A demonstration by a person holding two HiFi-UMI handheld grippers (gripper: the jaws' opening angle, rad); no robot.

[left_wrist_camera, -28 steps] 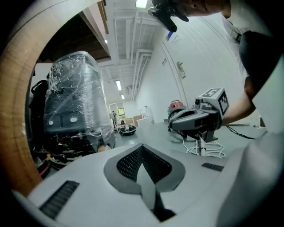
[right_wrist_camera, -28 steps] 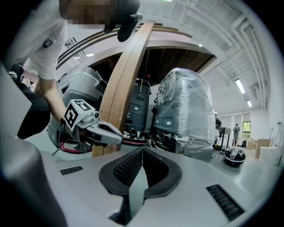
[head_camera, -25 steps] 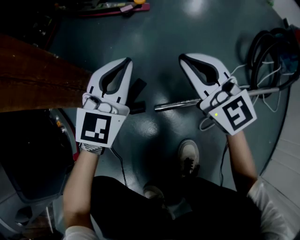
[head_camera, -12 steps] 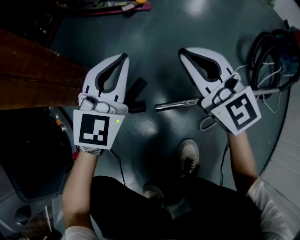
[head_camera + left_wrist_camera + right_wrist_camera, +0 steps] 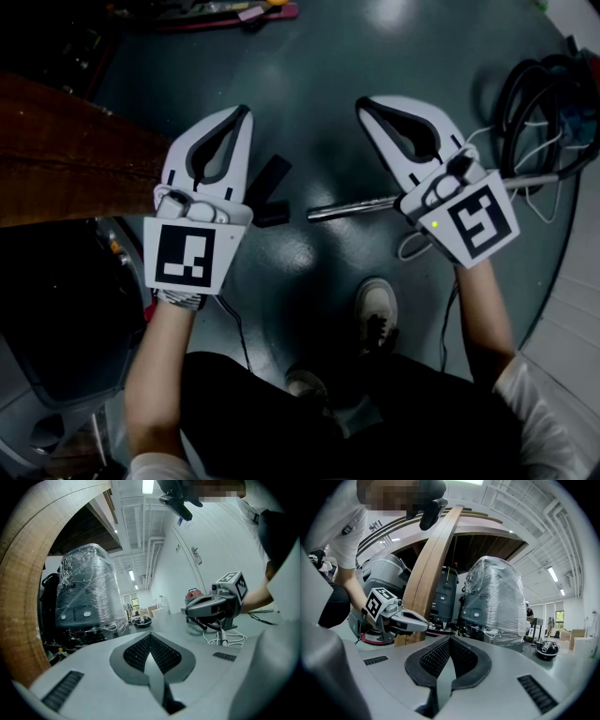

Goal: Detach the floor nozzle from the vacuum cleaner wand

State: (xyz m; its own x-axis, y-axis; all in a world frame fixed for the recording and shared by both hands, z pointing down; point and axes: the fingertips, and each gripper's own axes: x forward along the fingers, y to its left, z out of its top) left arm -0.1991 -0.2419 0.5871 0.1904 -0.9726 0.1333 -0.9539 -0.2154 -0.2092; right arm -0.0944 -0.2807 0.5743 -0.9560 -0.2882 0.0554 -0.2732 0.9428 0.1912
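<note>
Metal wand (image 5: 352,208) | floor (image 5: 375,56), beneath right hand-held gripper (image 5: 361,105) | apart, jaws closed

The person wears a white short-sleeved shirt (image 5: 536,398), black trousers (image 5: 272,403) and pale lace-up shoes (image 5: 378,314), and the left tool (image 5: 246,111) and right tool (image 5: 361,103) are white with black-and-white square marker cubes (image 5: 190,256).
</note>
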